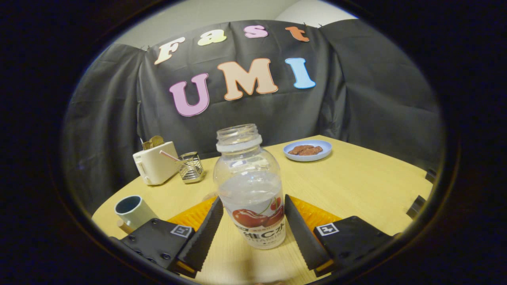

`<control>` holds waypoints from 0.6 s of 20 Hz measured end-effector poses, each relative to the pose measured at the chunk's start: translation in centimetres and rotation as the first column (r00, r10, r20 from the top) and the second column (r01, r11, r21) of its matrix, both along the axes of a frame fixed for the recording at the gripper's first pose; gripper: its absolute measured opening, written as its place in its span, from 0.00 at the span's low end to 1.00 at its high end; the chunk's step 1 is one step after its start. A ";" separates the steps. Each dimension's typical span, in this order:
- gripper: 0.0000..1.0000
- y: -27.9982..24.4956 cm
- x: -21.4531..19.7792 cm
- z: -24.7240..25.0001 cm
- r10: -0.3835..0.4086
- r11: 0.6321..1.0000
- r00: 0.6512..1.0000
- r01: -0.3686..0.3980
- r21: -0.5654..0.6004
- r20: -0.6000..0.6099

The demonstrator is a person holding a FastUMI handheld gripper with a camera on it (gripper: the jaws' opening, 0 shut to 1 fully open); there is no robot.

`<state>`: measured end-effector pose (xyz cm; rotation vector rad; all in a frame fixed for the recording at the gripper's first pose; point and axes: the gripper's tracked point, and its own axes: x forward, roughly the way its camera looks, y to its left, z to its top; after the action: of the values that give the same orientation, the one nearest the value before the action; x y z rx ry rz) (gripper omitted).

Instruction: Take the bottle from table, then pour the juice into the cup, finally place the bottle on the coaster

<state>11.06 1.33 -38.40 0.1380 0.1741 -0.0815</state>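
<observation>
Gripper (253, 221): fingers spread wide, one on either side of the bottle's lower body; a small gap shows on each side, so no clamp yet. Inner faces are serrated, likely for grip on a smooth wall.
Bottle (250, 186): stands upright on the counter between the fingers. Clear plastic, rounded shoulders, threaded neck, no cap, so it can pour as it stands. Pale liquid fills roughly the lower half; printed wrap around the base.
Coaster (313, 213): orange, ribbed surface, lying flat just behind the bottle, partly hidden by the bottle and fingers. Judged to be the final resting spot.
Cup (132, 209): pale, cylindrical, dark inside, upright beside the left finger, near the counter edge.
Counter (356, 186): light wood grain, rounded edge.
Beyond: white toaster (154, 166), small wire holder (191, 166), blue plate (307, 150) with brown food.
Step in hand: close on the bottle; pour and placement not yet done.
</observation>
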 end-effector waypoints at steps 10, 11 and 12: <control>0.89 -0.3 2.2 -2.6 -0.037 0.999 0.997 0.035 -0.019 -0.068; 0.88 -0.5 2.3 -3.0 -0.048 0.999 0.996 0.047 -0.023 -0.079; 0.87 -0.6 2.0 -2.7 -0.057 0.998 0.995 0.055 -0.021 -0.078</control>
<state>13.09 0.74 -41.07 0.1213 0.2482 -0.1446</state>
